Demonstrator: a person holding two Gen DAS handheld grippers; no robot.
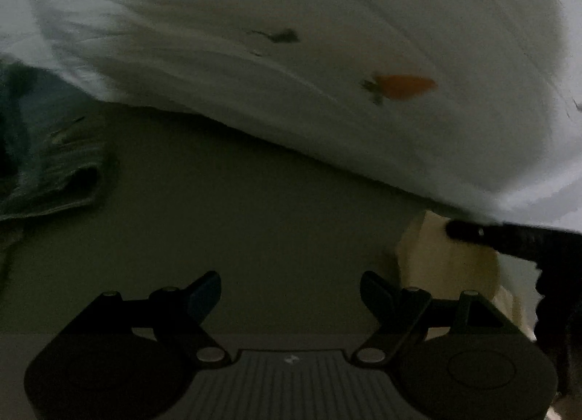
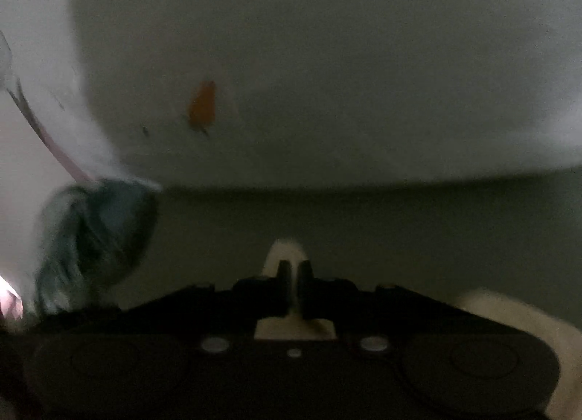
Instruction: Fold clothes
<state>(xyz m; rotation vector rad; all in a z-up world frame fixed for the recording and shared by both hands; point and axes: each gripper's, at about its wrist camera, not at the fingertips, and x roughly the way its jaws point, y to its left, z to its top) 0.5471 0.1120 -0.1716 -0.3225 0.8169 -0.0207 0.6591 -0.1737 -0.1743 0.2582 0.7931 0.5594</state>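
A cream garment [image 2: 285,250] is pinched between the fingers of my right gripper [image 2: 294,274], which is shut on it; more of the cloth trails at the lower right [image 2: 523,314]. In the left wrist view my left gripper [image 1: 291,292] is open and empty above a dull grey-green surface [image 1: 254,201]. The same cream garment [image 1: 447,267] shows to its right, with the other gripper's dark finger [image 1: 469,232] on it. A teal garment [image 1: 47,165] lies crumpled at the left; it also shows in the right wrist view [image 2: 98,234].
A white bedsheet with an orange carrot print [image 1: 403,87] fills the upper part of both views [image 2: 202,105]. A pink strip [image 2: 65,158] runs along the left edge in the right wrist view. The scene is dim and blurred.
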